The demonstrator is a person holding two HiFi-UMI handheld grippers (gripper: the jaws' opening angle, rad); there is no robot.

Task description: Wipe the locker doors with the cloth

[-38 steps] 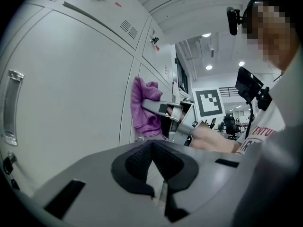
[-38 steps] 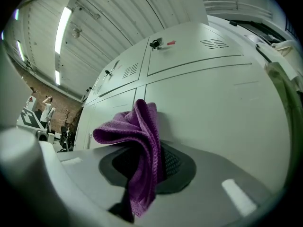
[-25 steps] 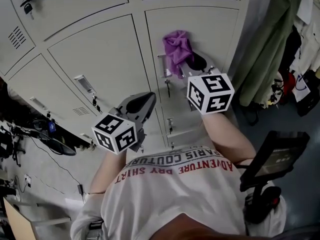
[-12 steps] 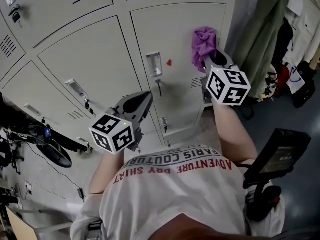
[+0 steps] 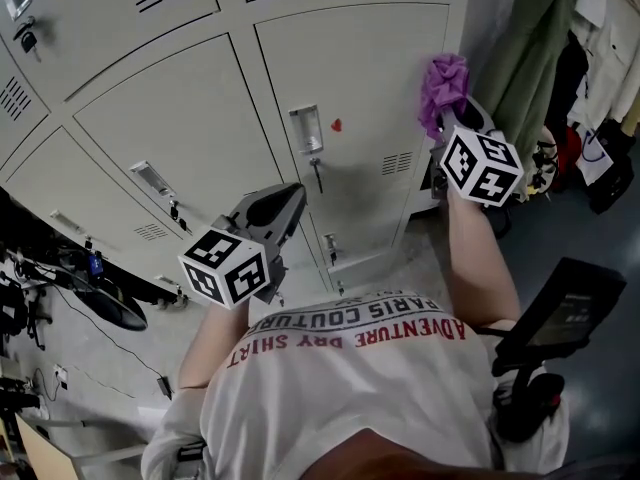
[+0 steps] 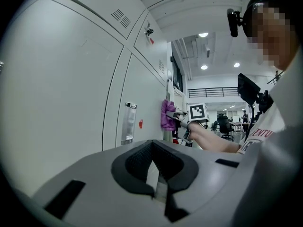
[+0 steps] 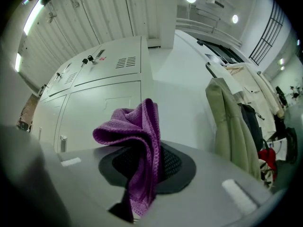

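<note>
A purple cloth [image 5: 443, 83] is pinched in my right gripper [image 5: 455, 118] and sits at the right edge of a pale grey locker door [image 5: 360, 68]. In the right gripper view the cloth [image 7: 137, 141] bunches up out of the shut jaws of the right gripper [image 7: 142, 174] and hides their tips. My left gripper [image 5: 283, 203] hangs lower, close to the lower locker doors, with nothing in it. Its jaws meet in the left gripper view, where the left gripper [image 6: 155, 176] looks along the doors towards the cloth [image 6: 167, 115].
The wiped door has a metal handle plate [image 5: 307, 128] with a key under it and a small red sticker [image 5: 337, 125]. An olive coat [image 5: 525, 58] hangs right of the lockers. A black stand [image 5: 560, 313] is at the lower right, and cables [image 5: 100, 303] lie on the floor at left.
My right gripper has carried the cloth to the right across the locker door, from near the handle plate to the door's right edge. The left gripper has stayed put.
</note>
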